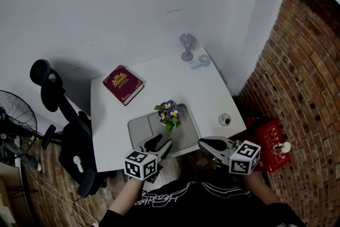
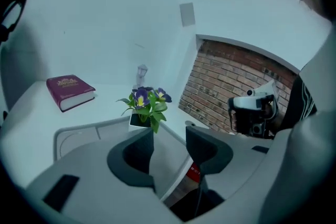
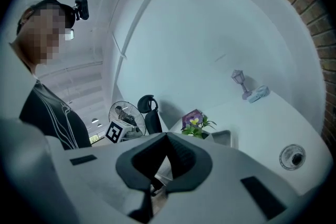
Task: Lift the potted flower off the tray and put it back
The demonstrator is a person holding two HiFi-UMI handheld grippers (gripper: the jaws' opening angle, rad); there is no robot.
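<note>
The potted flower stands upright on the grey tray, roughly at its middle, and the tray lies near the front edge of the white table. Nothing touches it. The left gripper hangs at the tray's near rim, clear of the plant. In the left gripper view its jaws stand moderately apart with only air between them, and the small pot sits just beyond and slightly left of the gap. The right gripper hovers off the tray's right corner. Its jaws are closed tip to tip on nothing, so it appears to have no part in the pick.

The step in hand looks like the left gripper's approach to the pot. To do it well:

- The jaws probably need to open wider first, since the pot looks about as broad as the present gap.
- The gripper should shift a little to its left, so that the pot is centred between the pads.
- It should come in low, under the leaves, which droop over the pot's near side and could get pinched.
- The pads belong on the pot's two flat side walls, not on the stems.
- A light pot like this may tip, so the lift should go straight up and the pot should be set down flat inside the tray's rim.

The red book lies well away and is no obstacle.
</note>
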